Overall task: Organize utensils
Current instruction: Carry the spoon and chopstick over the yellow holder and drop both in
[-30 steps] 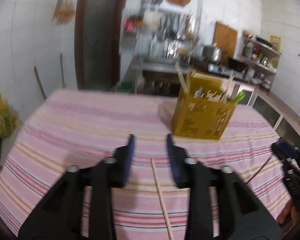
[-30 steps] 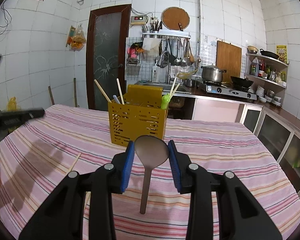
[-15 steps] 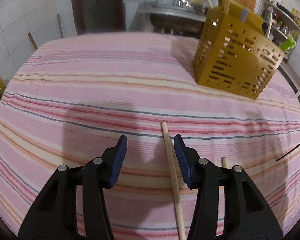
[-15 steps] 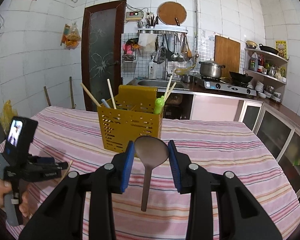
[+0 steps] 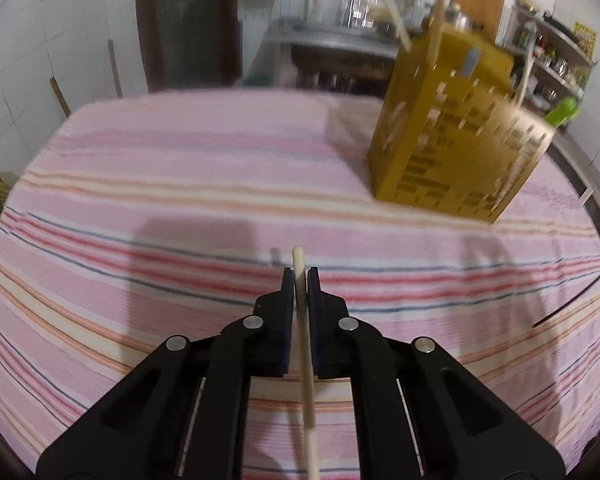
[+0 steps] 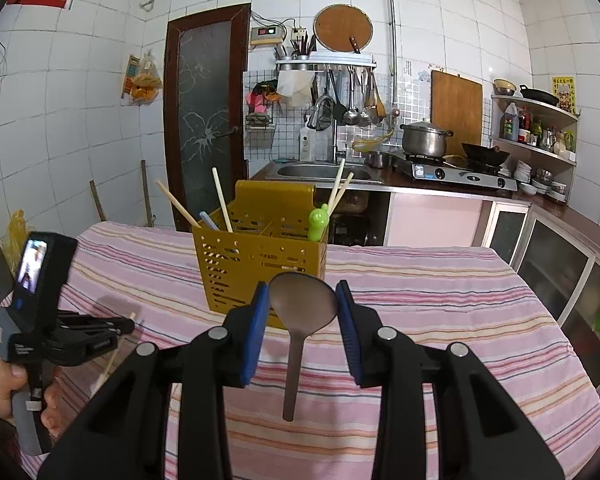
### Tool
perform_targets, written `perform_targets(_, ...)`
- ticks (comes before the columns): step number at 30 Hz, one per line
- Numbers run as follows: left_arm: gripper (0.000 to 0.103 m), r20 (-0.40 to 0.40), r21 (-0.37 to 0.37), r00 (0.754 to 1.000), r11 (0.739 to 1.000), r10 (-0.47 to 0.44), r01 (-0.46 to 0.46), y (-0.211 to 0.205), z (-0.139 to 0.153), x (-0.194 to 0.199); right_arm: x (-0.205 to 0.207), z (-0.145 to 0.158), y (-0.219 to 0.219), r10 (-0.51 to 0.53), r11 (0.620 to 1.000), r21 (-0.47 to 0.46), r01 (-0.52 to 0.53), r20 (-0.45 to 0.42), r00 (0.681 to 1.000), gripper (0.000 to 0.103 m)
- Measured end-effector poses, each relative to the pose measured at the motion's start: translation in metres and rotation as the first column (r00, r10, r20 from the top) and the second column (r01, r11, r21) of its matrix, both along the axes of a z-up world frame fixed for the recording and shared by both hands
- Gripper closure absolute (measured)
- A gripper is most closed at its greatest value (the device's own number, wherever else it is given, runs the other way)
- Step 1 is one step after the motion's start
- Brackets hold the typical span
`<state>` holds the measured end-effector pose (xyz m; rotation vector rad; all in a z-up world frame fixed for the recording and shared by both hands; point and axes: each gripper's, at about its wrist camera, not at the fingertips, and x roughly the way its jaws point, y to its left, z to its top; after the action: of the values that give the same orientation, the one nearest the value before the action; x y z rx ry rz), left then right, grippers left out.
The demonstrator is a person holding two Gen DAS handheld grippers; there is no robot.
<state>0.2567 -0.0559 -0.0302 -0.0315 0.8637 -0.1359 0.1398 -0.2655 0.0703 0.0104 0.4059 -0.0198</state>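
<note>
Left gripper (image 5: pixel 298 277) is clamped on 1 chopstick (image 5: pixel 305 344), whose long axis runs along its fingers; the yellow caddy (image 5: pixel 456 148) lies ahead-right. Right gripper (image 6: pixel 302 306) is closed on a spoon (image 6: pixel 302 312).

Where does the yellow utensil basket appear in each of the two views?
Left wrist: basket upper right, blurred, on the striped cloth.
Right wrist: basket centre, just behind the spoon.
Shared landmark: the green handle that sticks out of the basket.
</note>
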Motion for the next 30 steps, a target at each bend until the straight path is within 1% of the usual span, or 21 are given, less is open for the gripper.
perform_targets(1, 0.098, 0.021, -0.002, 1.0, 1.0, -0.001, 0.001, 0.001, 0.006, -0.004, 0.0, 0.001, 0.0, 0.001, 1.0, 0.003, -0.001, 0.004, 1.0, 0.069)
perform_targets(3, 0.098, 0.089, -0.004, 0.996, 1.0, 0.002, -0.001, 0.001, 0.024, -0.013, 0.0, 0.002, 0.0, 0.006, 1.0, 0.007, -0.006, 0.011, 1.0, 0.069)
perform_targets(5, 0.098, 0.157, -0.013, 0.988, 1.0, 0.002, 0.0, 0.001, 0.042, -0.022, 0.001, 0.004, 0.0, 0.01, 1.0, 0.005, -0.01, 0.014, 1.0, 0.069)
perform_targets(7, 0.098, 0.201, -0.024, 0.98, 1.0, -0.004, 0.009, 0.0, 0.054, -0.031, 0.004, 0.006, 0.0, 0.013, 1.0, 0.003, -0.013, 0.019, 1.0, 0.069)
perform_targets(11, 0.098, 0.294, -0.038, 0.956, 0.999, -0.019, 0.031, -0.004, 0.082, -0.045, 0.005, 0.011, 0.0, 0.017, 1.0, 0.002, -0.017, 0.032, 0.999, 0.069)
perform_targets(14, 0.098, 0.346, -0.04, 0.938, 0.998, -0.032, 0.049, -0.009, 0.101, -0.055, 0.005, 0.015, 0.001, 0.017, 1.0, -0.003, -0.016, 0.041, 0.999, 0.069)
perform_targets(18, 0.098, 0.399, -0.047, 0.916, 0.997, -0.043, 0.067, -0.01, 0.121, -0.061, 0.008, 0.022, 0.0, 0.011, 1.0, -0.008, -0.01, 0.047, 0.999, 0.069)
perform_targets(23, 0.098, 0.437, -0.048, 0.897, 0.994, -0.065, 0.096, -0.013, 0.136, -0.063, 0.013, 0.03, -0.002, 0.006, 1.0, -0.016, -0.005, 0.055, 0.998, 0.069)
perform_targets(28, 0.098, 0.459, -0.052, 0.885, 0.992, -0.078, 0.115, -0.017, 0.146, -0.057, 0.015, 0.034, -0.002, 0.004, 1.0, -0.024, -0.002, 0.061, 0.998, 0.069)
perform_targets(30, 0.098, 0.475, -0.051, 0.876, 0.991, -0.086, 0.124, -0.02, 0.154, -0.055, 0.017, 0.041, -0.005, 0.0, 1.0, -0.02, 0.002, 0.073, 0.997, 0.069)
